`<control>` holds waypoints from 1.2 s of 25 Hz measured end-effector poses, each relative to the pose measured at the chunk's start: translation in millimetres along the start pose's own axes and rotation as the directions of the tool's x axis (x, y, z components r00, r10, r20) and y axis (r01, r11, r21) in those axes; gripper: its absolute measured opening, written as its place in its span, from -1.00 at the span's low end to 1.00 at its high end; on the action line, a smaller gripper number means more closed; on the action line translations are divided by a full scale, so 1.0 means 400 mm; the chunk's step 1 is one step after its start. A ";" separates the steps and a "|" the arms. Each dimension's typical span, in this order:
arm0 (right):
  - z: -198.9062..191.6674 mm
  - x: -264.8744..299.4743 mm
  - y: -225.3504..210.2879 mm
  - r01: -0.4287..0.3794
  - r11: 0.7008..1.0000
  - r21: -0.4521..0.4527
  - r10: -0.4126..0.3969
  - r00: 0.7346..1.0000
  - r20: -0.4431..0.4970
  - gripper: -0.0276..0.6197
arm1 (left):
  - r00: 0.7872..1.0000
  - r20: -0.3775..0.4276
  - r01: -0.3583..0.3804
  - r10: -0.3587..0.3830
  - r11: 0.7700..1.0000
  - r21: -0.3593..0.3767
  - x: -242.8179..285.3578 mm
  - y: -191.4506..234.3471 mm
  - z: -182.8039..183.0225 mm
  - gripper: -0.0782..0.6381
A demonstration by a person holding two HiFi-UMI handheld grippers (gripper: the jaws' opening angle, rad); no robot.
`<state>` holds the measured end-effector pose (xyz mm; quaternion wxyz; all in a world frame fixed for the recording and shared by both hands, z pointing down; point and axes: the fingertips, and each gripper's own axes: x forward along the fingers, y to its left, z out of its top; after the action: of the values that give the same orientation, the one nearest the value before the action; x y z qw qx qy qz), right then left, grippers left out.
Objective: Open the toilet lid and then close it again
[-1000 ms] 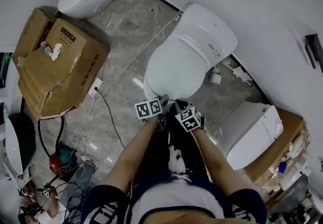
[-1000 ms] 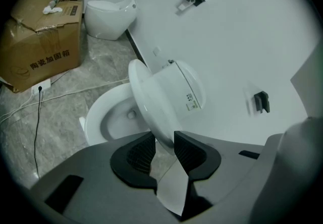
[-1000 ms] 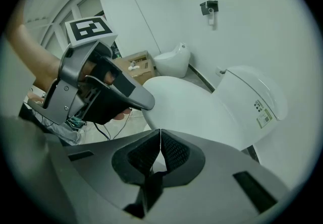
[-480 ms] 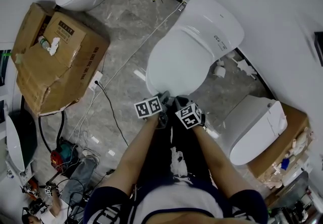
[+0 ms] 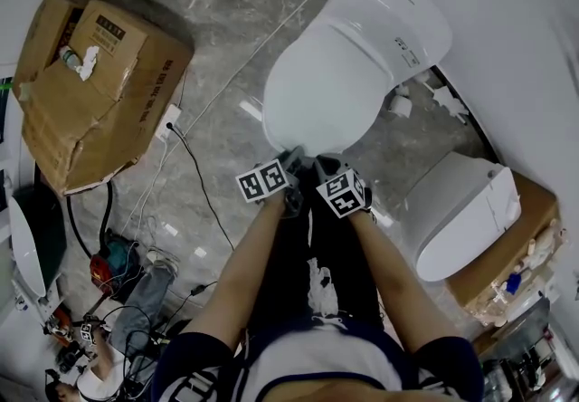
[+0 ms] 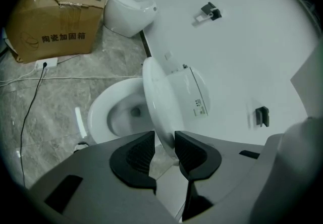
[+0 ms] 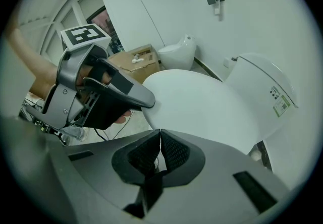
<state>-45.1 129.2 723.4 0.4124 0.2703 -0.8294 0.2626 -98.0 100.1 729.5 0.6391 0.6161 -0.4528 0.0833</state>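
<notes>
Head view has the toilet (image 5: 398,24) dead centre on the grey tiled floor (image 5: 226,38). Its toilet lid (image 5: 326,92) hangs partway over the bowl (image 6: 118,112), neither upright nor flat. That's because the left gripper (image 6: 164,150) has the lid's front rim pinched between its pads, one on each face, so the lid can't drop on its own. Those jaws have just eased a touch wider with the rim between them. My guess is this is the closing half, with the lid let down gently instead of slammed. The right gripper (image 7: 160,155) sits just beside the left one, jaws pressed together on nothing. Looks like it's only there to steady the rim if needed.
</notes>
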 end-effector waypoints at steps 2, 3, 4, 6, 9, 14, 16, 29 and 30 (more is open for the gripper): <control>-0.004 0.008 0.004 -0.001 1.000 -0.001 0.001 1.000 0.001 -0.88 | 1.000 0.000 0.007 -0.007 1.000 -0.012 0.001 0.015 -0.005 -0.41; -0.006 0.013 0.006 -0.001 1.000 -0.001 0.001 1.000 -0.001 -0.88 | 1.000 0.000 0.011 -0.011 1.000 -0.019 0.001 0.022 -0.006 -0.40; -0.007 0.017 0.009 -0.001 1.000 0.000 0.001 1.000 -0.004 -0.88 | 1.000 -0.001 0.014 -0.014 1.000 -0.026 0.001 0.030 -0.008 -0.38; -0.014 0.026 0.013 -0.001 1.000 0.002 0.001 1.000 -0.011 -0.88 | 1.000 -0.005 0.016 -0.016 0.999 -0.033 0.002 0.042 -0.013 -0.37; -0.025 0.038 0.019 -0.001 1.000 0.001 0.001 1.000 -0.027 -0.88 | 1.000 -0.015 0.006 -0.006 1.000 -0.021 0.005 0.057 -0.019 -0.37; -0.041 0.066 0.029 -0.001 1.000 0.003 0.001 0.999 -0.048 -0.88 | 0.999 -0.033 -0.012 0.012 1.000 -0.004 0.012 0.087 -0.028 -0.37; -0.048 0.077 0.035 -0.004 1.000 0.004 0.004 0.998 -0.057 -0.88 | 0.999 -0.040 -0.018 0.018 1.000 -0.002 0.014 0.102 -0.033 -0.37; -0.101 0.158 0.060 -0.041 0.999 -0.012 0.039 0.991 -0.126 -0.88 | 0.995 -0.059 -0.086 0.085 0.996 -0.012 0.022 0.198 -0.066 -0.42; -0.105 0.165 0.061 -0.044 0.999 -0.011 0.042 0.990 -0.131 -0.89 | 0.994 -0.060 -0.089 0.088 0.996 -0.011 0.024 0.206 -0.068 -0.43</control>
<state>-72.6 159.1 794.8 0.4619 0.2315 -0.8081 0.2827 -134.3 138.2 799.3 0.6522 0.5882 -0.4611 0.1267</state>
